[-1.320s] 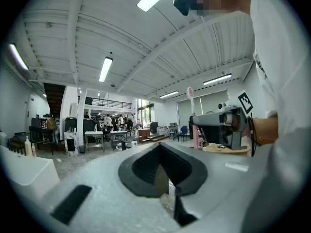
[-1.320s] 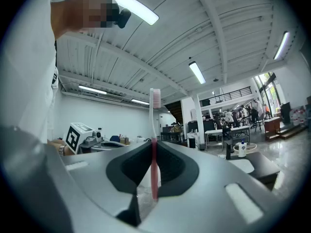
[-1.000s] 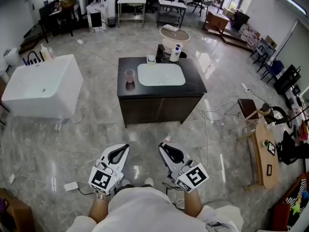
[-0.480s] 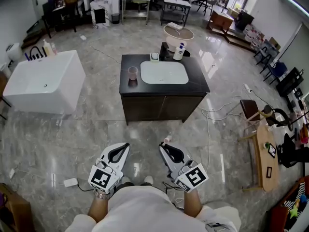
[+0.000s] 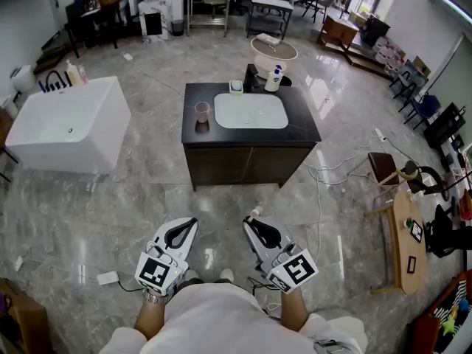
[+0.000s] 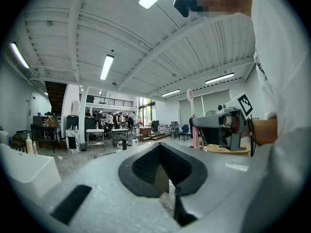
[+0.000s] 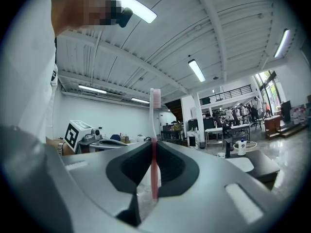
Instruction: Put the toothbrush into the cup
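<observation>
A clear pinkish cup (image 5: 201,112) stands on the left end of a dark vanity counter (image 5: 302,124), far ahead of me across the floor. Both grippers are held low by my body. My right gripper (image 5: 251,224) is shut on a pink toothbrush (image 7: 154,130), which stands upright between the jaws with its bristle head at the top; in the head view only its tip (image 5: 255,213) shows. My left gripper (image 5: 187,225) is shut with nothing in it, its black pads (image 6: 146,164) meeting in the left gripper view.
A white sink basin (image 5: 251,111) is set in the counter, with a soap bottle (image 5: 276,77) and a small dish (image 5: 236,87) behind it. A white bathtub (image 5: 66,127) stands at left. Cables (image 5: 324,172) and a wooden bench (image 5: 405,234) are at right, and a white adapter (image 5: 108,278) lies on the floor.
The head view has shifted a little, so the counter sits slightly lower and nearer in the picture. Both grippers stay in the same pose, the toothbrush still held.
</observation>
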The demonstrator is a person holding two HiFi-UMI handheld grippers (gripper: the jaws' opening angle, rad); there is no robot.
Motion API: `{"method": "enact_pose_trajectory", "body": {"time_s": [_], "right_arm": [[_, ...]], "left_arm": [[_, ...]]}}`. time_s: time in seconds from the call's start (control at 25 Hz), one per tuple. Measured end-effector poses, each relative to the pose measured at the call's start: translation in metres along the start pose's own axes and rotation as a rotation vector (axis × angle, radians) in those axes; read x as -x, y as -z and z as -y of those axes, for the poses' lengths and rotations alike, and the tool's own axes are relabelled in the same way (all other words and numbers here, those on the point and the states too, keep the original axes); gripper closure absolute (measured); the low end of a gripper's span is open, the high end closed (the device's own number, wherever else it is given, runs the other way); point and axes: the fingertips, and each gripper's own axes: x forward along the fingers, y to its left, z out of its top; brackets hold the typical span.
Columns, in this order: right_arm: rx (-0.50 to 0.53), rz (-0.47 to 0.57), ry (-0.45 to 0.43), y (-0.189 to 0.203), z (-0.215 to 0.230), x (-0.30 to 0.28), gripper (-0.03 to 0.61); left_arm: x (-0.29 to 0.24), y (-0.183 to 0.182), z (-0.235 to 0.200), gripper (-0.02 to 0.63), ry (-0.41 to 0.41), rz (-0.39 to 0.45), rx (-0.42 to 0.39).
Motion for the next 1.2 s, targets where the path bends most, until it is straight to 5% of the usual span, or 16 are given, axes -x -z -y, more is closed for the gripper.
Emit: {"method": "enact_pose_trajectory", "body": {"time_s": [0.68,1.2], "right_arm": [[-0.026,0.014,0.004,0.011,0.07,0.023,0.538],[-0.01,0.032,-0.017,0.009,0.114,0.001,0.538]], "left_arm": [[-0.055,0.021,0.013,0.615,-0.021,-0.077,-0.025],[-0.101,0.008,-0.011,0.615,-0.047,-0.03,-0.025]]}}
